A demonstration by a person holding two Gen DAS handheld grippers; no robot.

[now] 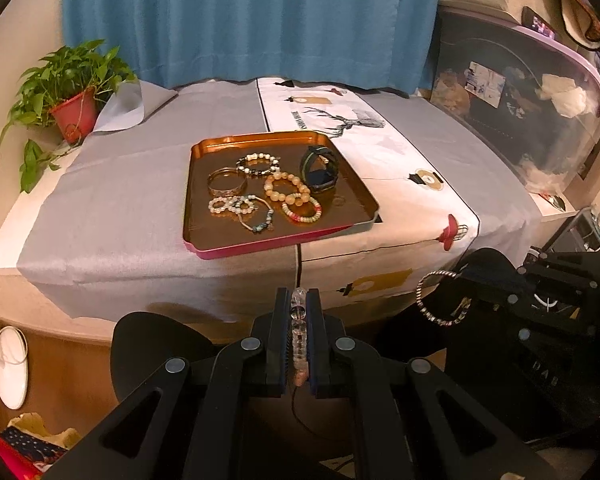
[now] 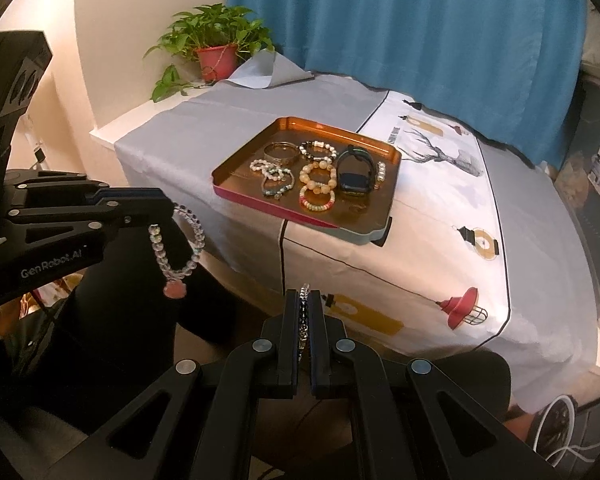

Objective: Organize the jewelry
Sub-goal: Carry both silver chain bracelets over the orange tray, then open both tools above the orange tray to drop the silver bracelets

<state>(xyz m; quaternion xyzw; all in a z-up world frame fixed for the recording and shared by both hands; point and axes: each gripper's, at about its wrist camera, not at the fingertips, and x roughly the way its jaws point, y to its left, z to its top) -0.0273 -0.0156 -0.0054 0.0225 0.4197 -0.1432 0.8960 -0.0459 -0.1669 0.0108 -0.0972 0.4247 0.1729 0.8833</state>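
A copper tray with a pink rim (image 1: 204, 236) (image 2: 236, 168) sits on the table and holds several bead bracelets, metal bangles (image 1: 227, 182) and a dark watch (image 1: 319, 169) (image 2: 355, 171). My left gripper (image 1: 299, 300) is shut on a clear bead bracelet (image 1: 299, 320) with a pink charm, held off the table's front edge; the bracelet hangs in the right wrist view (image 2: 178, 246). My right gripper (image 2: 305, 300) is shut on a dark-and-silver bead bracelet (image 2: 303, 320), which also shows in the left wrist view (image 1: 440, 298).
The table has a grey cloth (image 1: 120, 200) and a white deer-print runner (image 1: 400, 160). A potted plant (image 1: 70, 96) stands at the back left. A blue curtain (image 1: 240, 20) hangs behind. A clear storage bin (image 1: 520, 112) stands at the right.
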